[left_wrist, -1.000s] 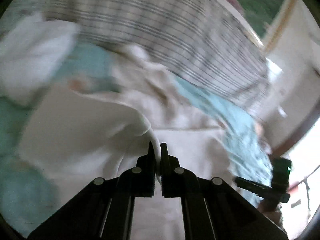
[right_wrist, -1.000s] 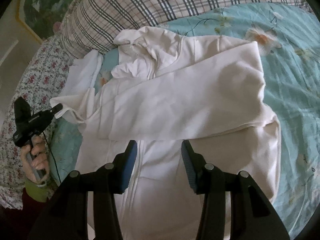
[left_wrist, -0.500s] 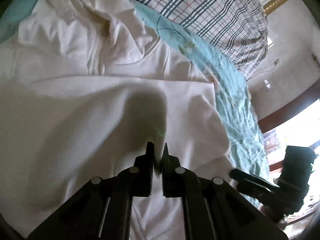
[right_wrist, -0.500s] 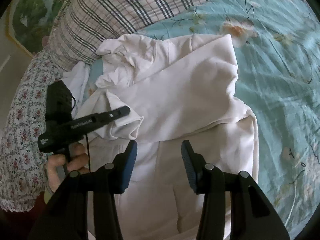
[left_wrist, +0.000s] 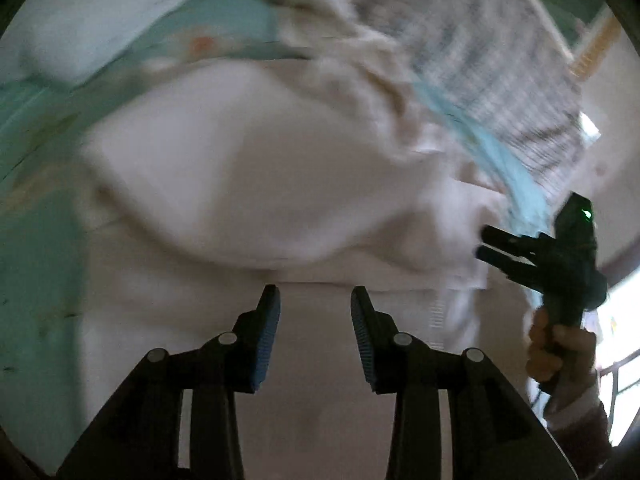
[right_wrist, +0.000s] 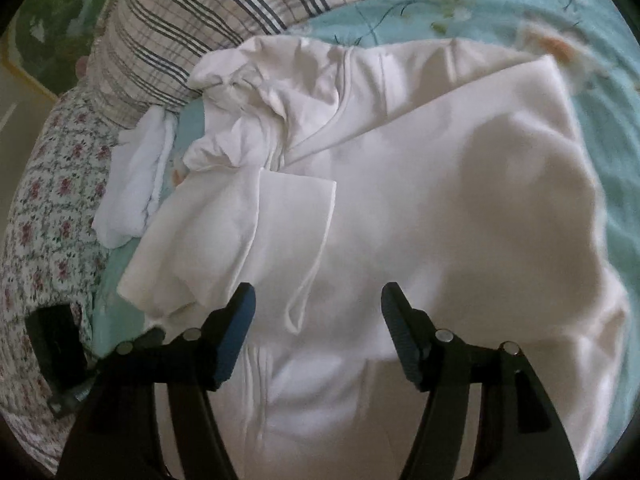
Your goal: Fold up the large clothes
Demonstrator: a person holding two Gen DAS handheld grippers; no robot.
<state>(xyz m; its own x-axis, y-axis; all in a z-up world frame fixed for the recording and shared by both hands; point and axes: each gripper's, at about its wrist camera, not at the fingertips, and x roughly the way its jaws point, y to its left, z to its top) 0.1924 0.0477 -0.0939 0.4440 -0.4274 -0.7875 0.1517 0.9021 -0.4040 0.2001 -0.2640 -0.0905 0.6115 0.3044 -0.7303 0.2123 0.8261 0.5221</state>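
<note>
Currently both tools wide, holding nothing: left tool (left_wrist: 314, 294), right tool (right_wrist: 318, 294) above white garment (right_wrist: 420, 220) on bed (right_wrist: 612, 128).

Both wrist views look down, close, sharing the white garment (right_wrist: 420, 208).

A bed with a teal floral sheet (right_wrist: 520, 8), a plaid pillow (right_wrist: 224, 4) and a flowered quilt (right_wrist: 44, 208); bright window (left_wrist: 616, 320) at the right

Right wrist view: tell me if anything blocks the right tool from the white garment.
Nothing visible does. The right tool hangs open directly over the white garment, with only the garment's own drawstring lying between.
</note>
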